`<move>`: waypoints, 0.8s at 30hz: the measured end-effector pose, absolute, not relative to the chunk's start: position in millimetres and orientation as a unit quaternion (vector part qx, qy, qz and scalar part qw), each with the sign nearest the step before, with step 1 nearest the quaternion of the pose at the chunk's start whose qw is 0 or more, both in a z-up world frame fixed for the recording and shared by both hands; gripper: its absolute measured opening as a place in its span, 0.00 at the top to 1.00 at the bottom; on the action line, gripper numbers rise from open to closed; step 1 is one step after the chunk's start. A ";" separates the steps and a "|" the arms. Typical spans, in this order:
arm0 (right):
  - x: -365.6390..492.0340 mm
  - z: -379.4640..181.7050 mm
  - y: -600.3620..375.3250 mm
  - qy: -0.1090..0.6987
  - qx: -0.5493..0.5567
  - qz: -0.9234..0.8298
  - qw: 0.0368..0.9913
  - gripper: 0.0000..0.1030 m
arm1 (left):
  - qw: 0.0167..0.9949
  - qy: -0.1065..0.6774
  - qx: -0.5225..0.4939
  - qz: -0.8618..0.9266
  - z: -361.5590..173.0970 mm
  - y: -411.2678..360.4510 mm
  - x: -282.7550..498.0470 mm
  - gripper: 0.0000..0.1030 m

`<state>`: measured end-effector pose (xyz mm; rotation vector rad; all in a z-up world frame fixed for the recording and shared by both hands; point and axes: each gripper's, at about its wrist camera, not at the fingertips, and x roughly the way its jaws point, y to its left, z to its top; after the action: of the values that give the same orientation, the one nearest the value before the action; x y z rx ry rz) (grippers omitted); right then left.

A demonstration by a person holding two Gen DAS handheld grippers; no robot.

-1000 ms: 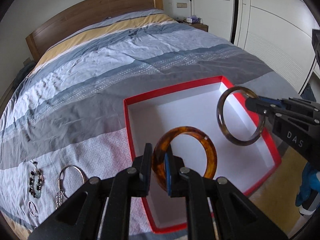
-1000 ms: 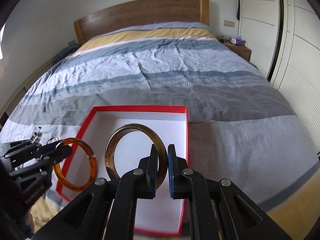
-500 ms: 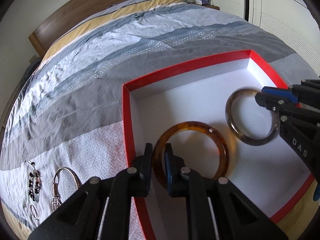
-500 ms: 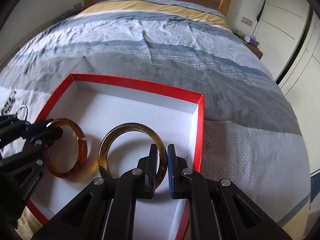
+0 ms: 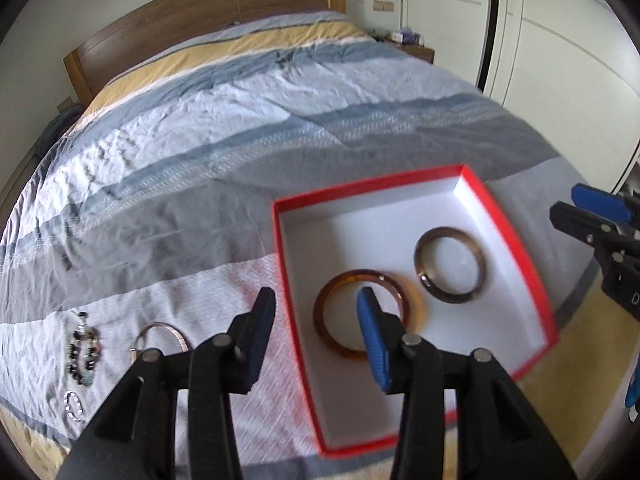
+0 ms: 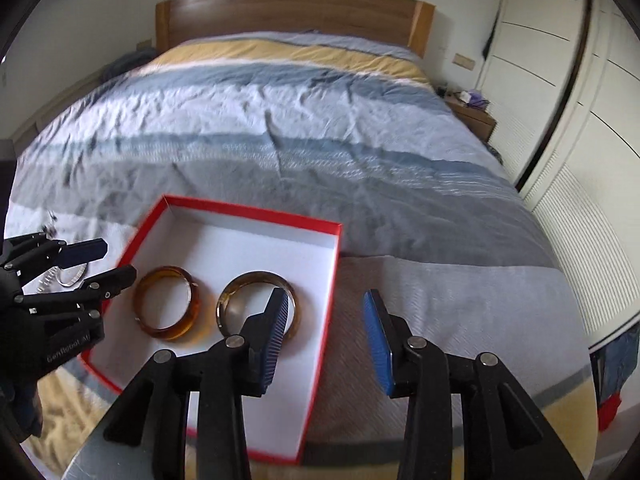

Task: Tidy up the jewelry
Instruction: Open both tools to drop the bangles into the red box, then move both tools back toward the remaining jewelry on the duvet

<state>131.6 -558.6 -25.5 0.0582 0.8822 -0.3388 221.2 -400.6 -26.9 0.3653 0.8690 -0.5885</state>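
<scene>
White "CenRobot AI" lettering, partly blurred, on black body of left gripper (image 6: 94,266), right wrist view. Single white "D" on right gripper (image 5: 576,208), cut by picture edge. Nothing else legible.

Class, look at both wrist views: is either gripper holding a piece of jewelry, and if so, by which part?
Nothing is held. The left gripper and right gripper have jaws opening with nothing between them; the amber bangle and brown bangle lie flat in the red box.

A striped duvet (image 5: 248,128) covers the bed below a wooden headboard (image 6: 288,8), beside white wardrobe doors (image 5: 560,60) and what looks like a nightstand (image 6: 472,116).
</scene>
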 end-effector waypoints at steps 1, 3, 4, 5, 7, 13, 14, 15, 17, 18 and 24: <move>124.8 -15.7 -557.0 0.419 0.030 -0.166 0.892 0.62 | 0.854 0.405 0.166 -0.282 -12.1 -391.8 217.1 0.61; 107.6 9.5 -553.0 0.405 0.037 -0.173 0.897 0.62 | 0.865 0.381 0.148 -0.291 27.3 -368.9 208.2 0.61; 98.7 23.1 -549.2 0.397 0.040 -0.175 0.900 0.61 | 0.871 0.366 0.143 -0.295 45.5 -357.7 203.2 0.61; 89.3 38.6 -543.5 0.387 0.042 -0.176 0.904 0.61 | 0.879 0.345 0.143 -0.298 70.1 -342.2 196.0 0.61; 71.7 69.6 -528.8 0.364 0.044 -0.175 0.914 0.61 | 0.890 0.317 0.147 -0.292 108.2 -315.9 183.9 0.61; 23.0 149.8 -471.7 0.296 0.052 -0.149 0.942 0.60 | 0.916 0.287 0.132 -0.247 195.5 -215.5 150.2 0.60; 16.1 158.6 -461.6 0.288 0.051 -0.144 0.945 0.60 | 0.920 0.284 0.129 -0.238 202.9 -199.9 145.0 0.60; 9.1 166.2 -450.9 0.281 0.050 -0.139 0.948 0.60 | 0.923 0.283 0.125 -0.229 210.4 -182.0 138.0 0.60; -5.3 182.8 -426.3 0.265 0.048 -0.125 0.955 0.60 | 0.926 0.286 0.116 -0.217 218.8 -151.0 126.5 0.60; -12.0 189.8 -414.0 0.258 0.049 -0.117 0.958 0.60 | 0.928 0.286 0.113 -0.211 221.0 -137.1 119.2 0.60; -39.2 203.3 -360.2 0.242 0.053 -0.078 0.966 0.60 | 0.931 0.296 0.102 -0.186 210.8 -76.4 88.3 0.58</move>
<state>-39.2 -360.2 203.3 0.1074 0.4889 -0.1583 88.3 -76.4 210.8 0.2097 0.6057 -0.3814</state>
